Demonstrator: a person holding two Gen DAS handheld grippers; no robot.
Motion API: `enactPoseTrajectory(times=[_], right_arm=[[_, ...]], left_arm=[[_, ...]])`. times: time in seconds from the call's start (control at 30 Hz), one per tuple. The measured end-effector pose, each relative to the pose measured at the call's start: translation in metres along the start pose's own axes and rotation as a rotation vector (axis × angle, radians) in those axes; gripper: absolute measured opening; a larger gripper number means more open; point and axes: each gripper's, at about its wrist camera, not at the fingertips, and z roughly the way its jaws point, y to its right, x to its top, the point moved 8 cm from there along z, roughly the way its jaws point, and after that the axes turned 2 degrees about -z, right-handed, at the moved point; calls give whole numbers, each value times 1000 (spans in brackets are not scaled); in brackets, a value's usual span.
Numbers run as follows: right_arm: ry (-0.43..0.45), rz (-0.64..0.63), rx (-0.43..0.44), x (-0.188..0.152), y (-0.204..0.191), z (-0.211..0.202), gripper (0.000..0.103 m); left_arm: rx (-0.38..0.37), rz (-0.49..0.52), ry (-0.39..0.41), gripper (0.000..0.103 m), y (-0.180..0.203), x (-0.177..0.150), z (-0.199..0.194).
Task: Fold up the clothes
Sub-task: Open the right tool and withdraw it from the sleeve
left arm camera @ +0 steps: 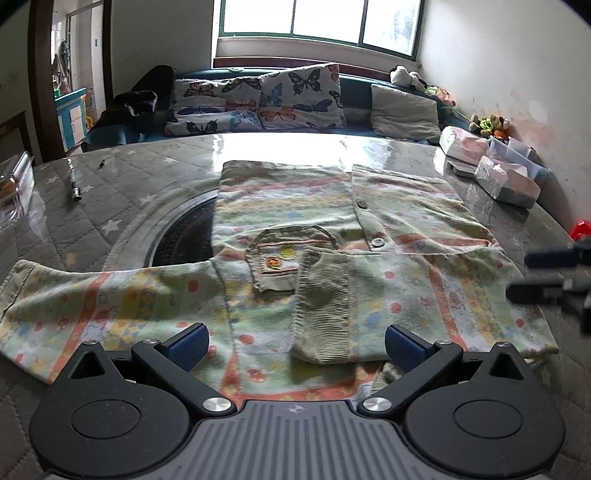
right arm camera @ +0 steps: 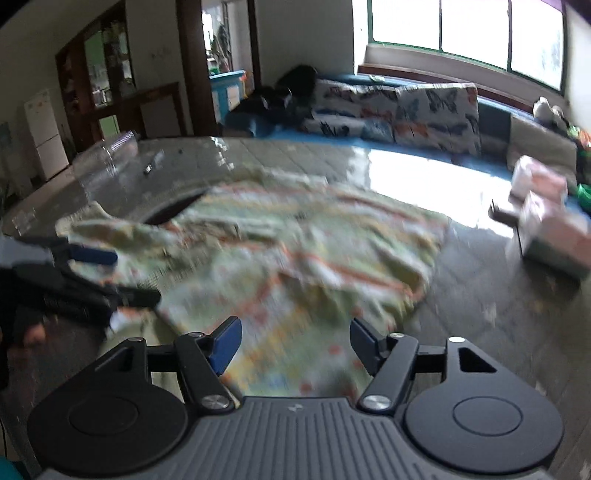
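Covering the quilted table (left arm camera: pixel 110 206): patterned shirt (left arm camera: pixel 295 229), sofa (left arm camera: pixel 354 96) behind.

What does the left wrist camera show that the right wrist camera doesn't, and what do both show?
Only the left wrist view shows the shirt's pocket, its buttons and the ribbed cuff folded across the front. Only the right wrist view shows the white fridge and dark cabinet. Both share the patterned shirt on the quilted table, the butterfly cushions, the window and boxes. Left claw and right claw are open.
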Motion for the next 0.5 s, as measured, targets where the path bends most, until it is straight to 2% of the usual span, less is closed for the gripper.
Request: enactPoseTrajectory(times=[0.23, 0.5], right_arm=[[-38, 37, 11, -21, 15, 8, 67], [39, 52, 5, 13, 33, 12, 70]], left_arm=[[8, 37, -7, 103, 12, 5, 6], [35, 38, -27, 103, 15, 11, 22]])
